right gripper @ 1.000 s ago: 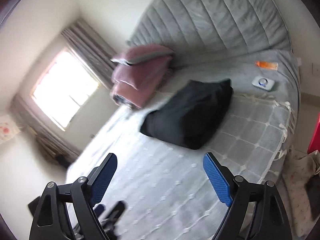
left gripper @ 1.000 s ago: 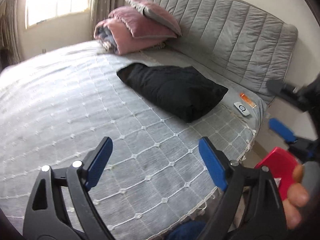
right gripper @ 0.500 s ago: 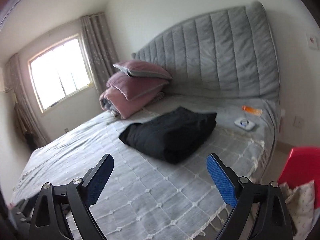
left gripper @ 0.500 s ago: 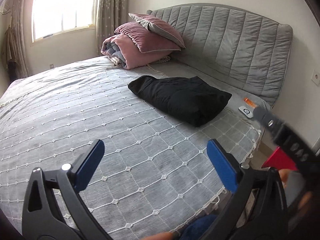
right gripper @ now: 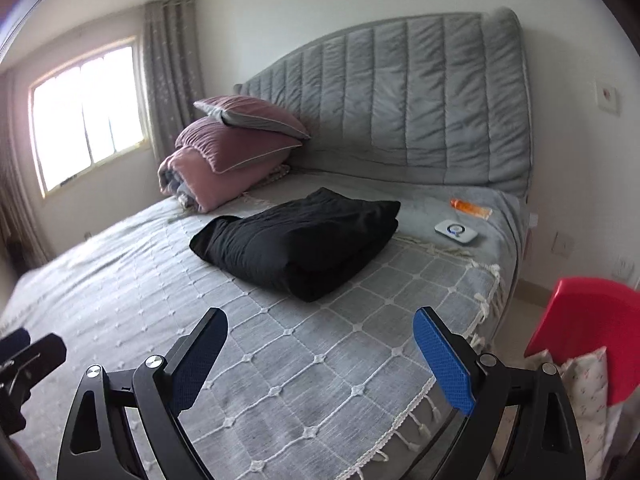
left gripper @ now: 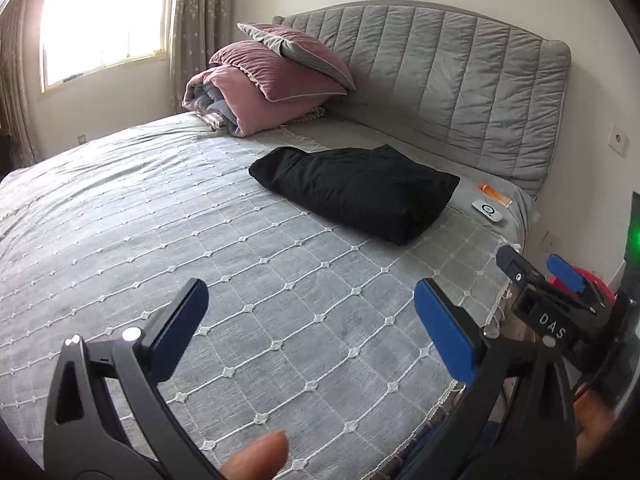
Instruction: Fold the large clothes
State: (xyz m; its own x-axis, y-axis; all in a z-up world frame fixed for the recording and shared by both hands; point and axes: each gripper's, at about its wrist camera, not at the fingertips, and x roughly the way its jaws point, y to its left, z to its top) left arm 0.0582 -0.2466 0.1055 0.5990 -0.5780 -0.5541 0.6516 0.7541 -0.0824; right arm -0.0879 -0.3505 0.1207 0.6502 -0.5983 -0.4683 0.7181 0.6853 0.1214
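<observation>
Black garment lies on the grey bedspread, toward the far right of the bed, near the headboard. It is bundled in thick stacked layers, edges uneven. Left gripper and right gripper both hover over the near bedspread, jaws spread wide, holding nothing, well apart from the garment.

Judgement: the bundle fits either a garment folded and set down, or one lying bunched and awaiting unfolding. Step in hand cannot be settled from this. White device and orange tube lie right of the garment.
</observation>
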